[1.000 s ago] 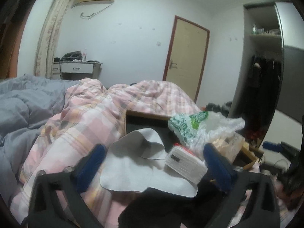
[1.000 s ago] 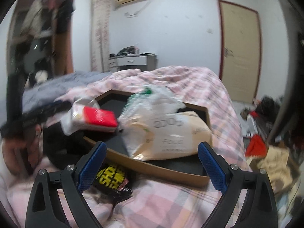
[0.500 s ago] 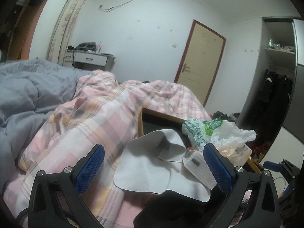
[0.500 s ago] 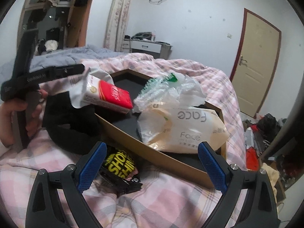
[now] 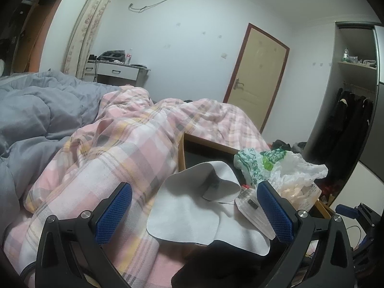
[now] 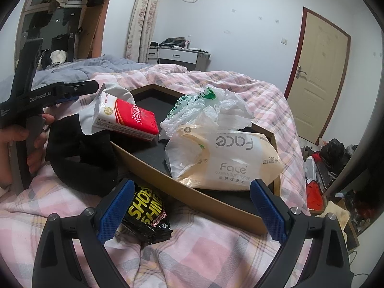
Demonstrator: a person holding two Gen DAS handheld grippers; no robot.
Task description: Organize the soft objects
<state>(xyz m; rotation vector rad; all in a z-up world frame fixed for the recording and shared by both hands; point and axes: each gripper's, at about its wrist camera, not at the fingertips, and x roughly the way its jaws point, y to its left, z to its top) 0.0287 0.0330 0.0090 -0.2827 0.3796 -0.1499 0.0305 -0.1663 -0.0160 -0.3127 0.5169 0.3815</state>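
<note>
Both grippers, left point(image 5: 194, 213) and right point(image 6: 192, 207), hover wide-fingered and empty before the tray point(image 6: 192, 187); next, seemingly, grasping the loose packet point(image 6: 146, 216).

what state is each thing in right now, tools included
left tool: open, empty
right tool: open, empty
cardboard box: lidless, on the plaid quilt
red tissue pack: tilted on the box rim
Face tissue bag: lying in the box
green-print plastic bag: crumpled, in the box
grey cloth: unfolded, one edge curled
black shoe shine packet: outside the box
door: shut
</note>
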